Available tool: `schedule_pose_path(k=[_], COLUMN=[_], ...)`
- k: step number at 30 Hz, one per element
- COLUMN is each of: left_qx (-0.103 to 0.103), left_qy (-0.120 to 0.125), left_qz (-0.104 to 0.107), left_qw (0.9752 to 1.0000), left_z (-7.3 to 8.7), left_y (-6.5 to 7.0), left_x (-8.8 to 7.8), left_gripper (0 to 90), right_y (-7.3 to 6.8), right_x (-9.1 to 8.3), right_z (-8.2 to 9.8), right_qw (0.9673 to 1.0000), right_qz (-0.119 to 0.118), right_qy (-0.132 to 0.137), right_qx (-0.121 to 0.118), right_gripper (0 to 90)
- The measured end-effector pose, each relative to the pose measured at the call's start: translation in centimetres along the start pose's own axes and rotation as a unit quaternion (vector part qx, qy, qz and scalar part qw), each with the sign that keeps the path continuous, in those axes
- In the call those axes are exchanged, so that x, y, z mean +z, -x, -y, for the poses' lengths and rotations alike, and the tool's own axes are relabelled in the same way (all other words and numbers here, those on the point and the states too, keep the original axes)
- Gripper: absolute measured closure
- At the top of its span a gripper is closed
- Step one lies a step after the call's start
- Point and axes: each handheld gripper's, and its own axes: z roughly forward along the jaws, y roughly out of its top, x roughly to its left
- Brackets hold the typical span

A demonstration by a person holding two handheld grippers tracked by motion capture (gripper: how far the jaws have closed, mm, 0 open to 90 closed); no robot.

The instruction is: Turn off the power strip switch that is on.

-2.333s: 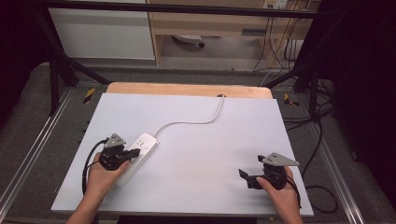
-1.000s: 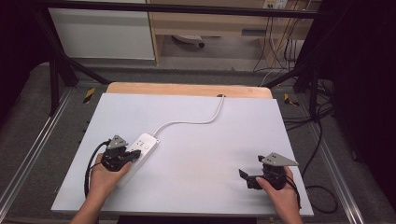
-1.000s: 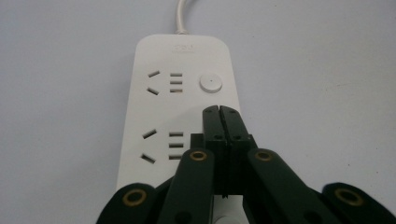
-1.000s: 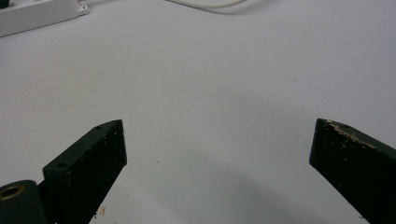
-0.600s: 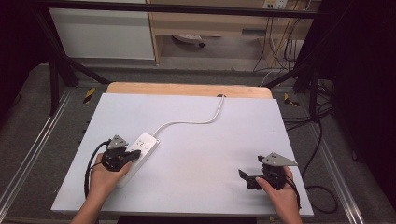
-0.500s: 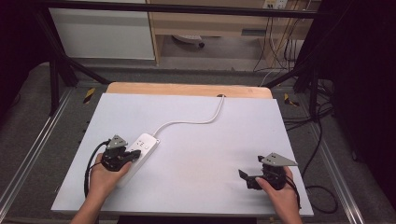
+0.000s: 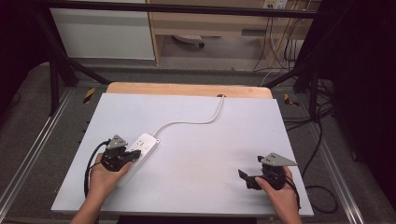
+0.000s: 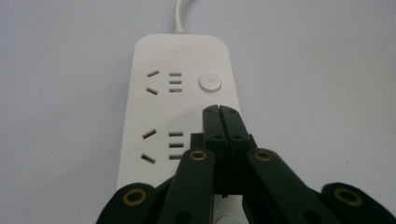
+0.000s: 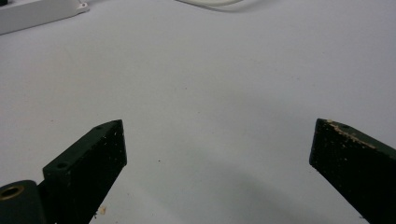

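I see the wide white-topped desk (image 7: pixel 196 140) with a wooden far edge. On its left half lies the white plastic power strip (image 7: pixel 140 154), its white cord (image 7: pixel 196 122) curving away to the desk's far edge. My left gripper (image 8: pixel 219 116) sits over the strip, fingers pressed together, tips just short of the round white button (image 8: pixel 209 82). My right gripper (image 7: pixel 247 178), well apart at the right, has its fingers spread wide over bare desk.
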Motion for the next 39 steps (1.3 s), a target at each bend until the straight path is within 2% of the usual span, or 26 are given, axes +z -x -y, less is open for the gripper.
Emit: schedule_pose_path(k=[3, 8, 20, 26, 31, 39], left_qx=[0.008, 0.001, 0.011, 0.005, 0.012, 0.011], left_qy=[-0.004, -0.003, -0.003, -0.003, -0.004, -0.003], left_qz=[-0.005, 0.002, -0.011, -0.004, -0.01, -0.011], left_qw=[0.9999, 1.0, 0.9999, 1.0, 0.9999, 0.9999], left_z=[-0.1, -0.02, -0.07, -0.02, -0.08, -0.04], left_y=[0.27, 0.05, 0.46, 0.18, 0.37, 0.38], left_x=[0.04, 0.05, 0.15, 0.1, 0.11, 0.1], left_gripper=[90.0, 90.0, 90.0, 90.0, 90.0, 90.0], right_y=[0.03, 0.01, 0.06, 0.07, 0.01, 0.09], right_x=[0.0, 0.04, 0.01, 0.03, -0.01, -0.01], right_z=[0.0, 0.02, 0.03, 0.01, 0.0, 0.0], right_qw=[1.0, 1.0, 1.0, 1.0, 1.0, 1.0], right_qz=[0.0, 0.001, 0.0, 0.0, 0.001, 0.0], right_qy=[0.0, 0.0, -0.001, -0.001, 0.0, 0.0], right_qx=[0.0, 0.0, 0.0, 0.0, 0.0, 0.0], right_gripper=[4.6, 4.6, 4.6, 4.6, 4.6, 4.6])
